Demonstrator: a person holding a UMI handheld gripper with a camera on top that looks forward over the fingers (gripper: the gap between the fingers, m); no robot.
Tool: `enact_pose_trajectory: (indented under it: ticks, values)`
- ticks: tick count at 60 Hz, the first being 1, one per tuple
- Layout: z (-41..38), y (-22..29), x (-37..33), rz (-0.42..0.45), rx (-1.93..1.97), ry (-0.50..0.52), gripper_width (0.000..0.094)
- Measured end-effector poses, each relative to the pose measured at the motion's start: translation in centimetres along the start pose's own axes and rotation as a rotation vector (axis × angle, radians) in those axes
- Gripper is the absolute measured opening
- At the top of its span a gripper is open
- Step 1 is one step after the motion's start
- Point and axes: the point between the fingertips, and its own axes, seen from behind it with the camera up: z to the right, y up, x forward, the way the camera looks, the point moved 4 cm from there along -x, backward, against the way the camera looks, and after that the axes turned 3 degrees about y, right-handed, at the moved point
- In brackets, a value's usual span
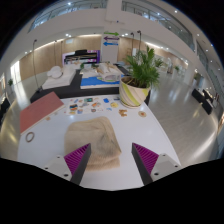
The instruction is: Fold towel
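A beige towel lies folded in a rumpled bundle on the white table, just ahead of my left finger and partly behind it. My gripper is open, with its two purple pads spread wide above the table's near edge. Nothing is held between the fingers. The towel's near edge reaches the left finger; the right finger stands clear of it over bare table.
A potted green plant stands at the table's far right. A row of small round items lies across the far side. A red board and a small ring lie to the left. Beyond is a large hall.
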Motion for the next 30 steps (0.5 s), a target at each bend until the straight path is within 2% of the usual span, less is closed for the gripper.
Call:
enact_pose_trajectory:
  ticks: [5, 16, 22, 30]
  values:
    - [-0.1, -0.1, -6.6, -0.038, -0.001, 0.026, 0.0851]
    - [1.0, -0.4, -19.2, -0.075, -0.031, -0.005, 0.0851]
    - [1.5, -0.1, -22.4, -0.053, -0.014, -0.009, 0.085]
    - [1.8, -0.3, -23.2, -0.041, 0.013, -0.001, 0.0855]
